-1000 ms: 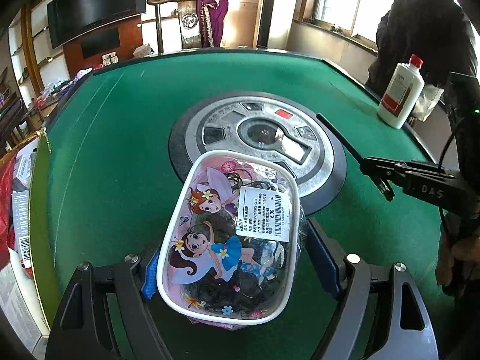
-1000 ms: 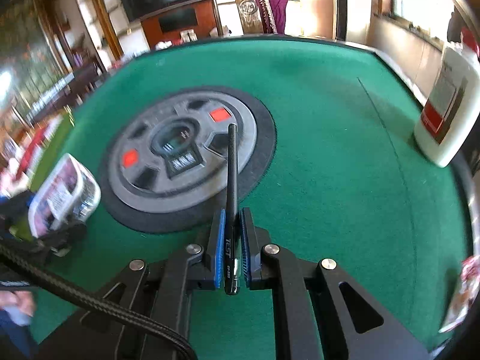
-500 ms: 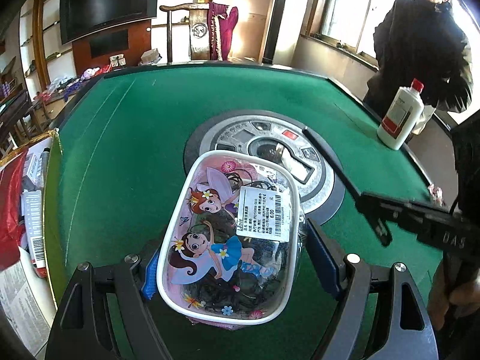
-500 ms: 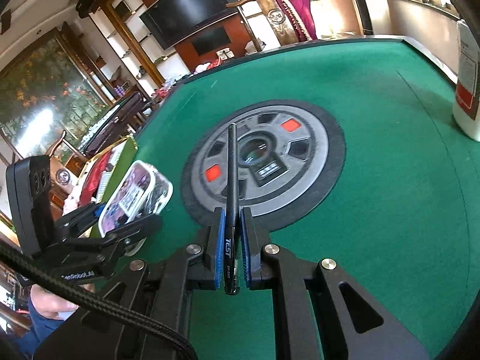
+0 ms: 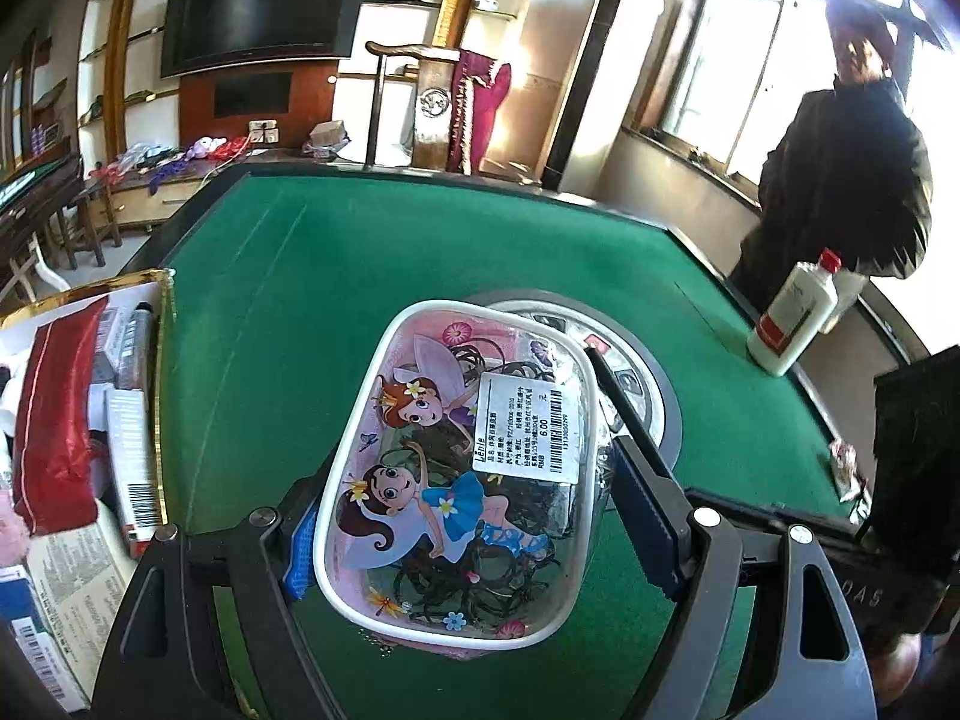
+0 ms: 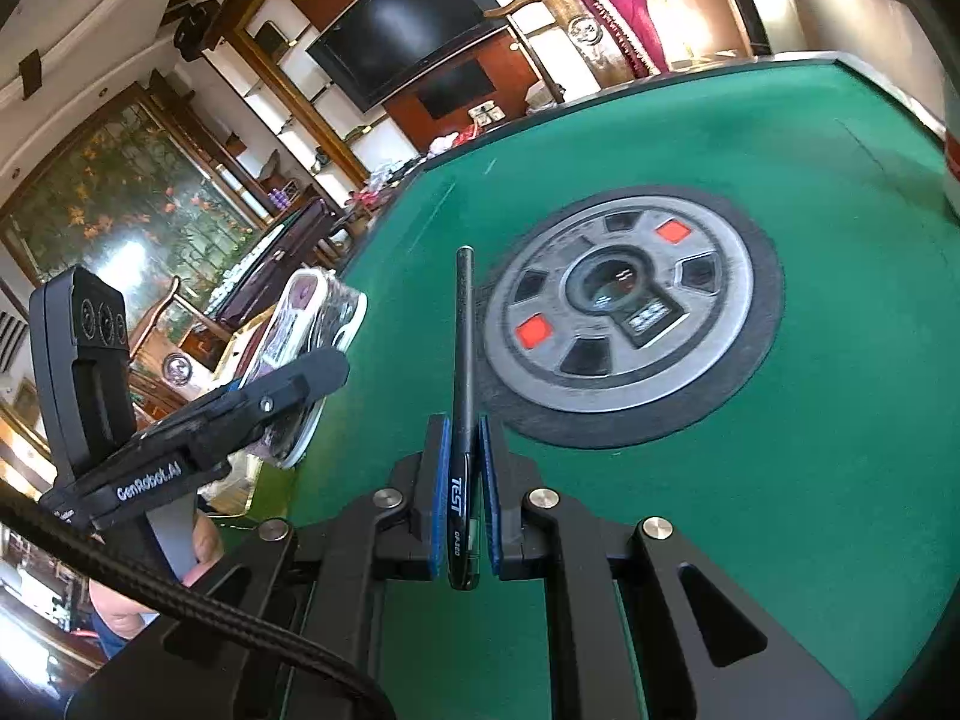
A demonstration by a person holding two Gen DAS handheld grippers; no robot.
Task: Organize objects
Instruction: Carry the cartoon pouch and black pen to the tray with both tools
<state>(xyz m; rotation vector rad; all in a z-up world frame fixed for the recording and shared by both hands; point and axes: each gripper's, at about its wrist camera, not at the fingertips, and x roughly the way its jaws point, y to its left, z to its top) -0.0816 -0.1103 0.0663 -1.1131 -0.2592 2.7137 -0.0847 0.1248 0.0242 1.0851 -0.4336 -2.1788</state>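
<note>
Item one: a clear plastic case [image 5: 462,474] with a fairy picture and a price label on its lid, holding what look like dark hair ties. It is clamped across its short width between the blue pads of the left gripper [image 5: 480,510], whose jaws stand wide to span it. The case is clear of the green counter [image 5: 312,300], lid facing the camera, long axis running away along the fingers and tilted slightly right at the far end.

Item two: a slim black pen [image 6: 463,420], pinched near its rear end by the right gripper [image 6: 463,498], jaws nearly together. Its long axis lies in line with the fingers, tip pointing forward over the felt toward the round centre console [image 6: 624,312].

Both items appear carried, not placed. A gold-edged open box [image 5: 157,360] of packaged goods at the counter's left edge is the likely destination; judgement only. A white bottle [image 5: 795,321] stands at the far right edge.
</note>
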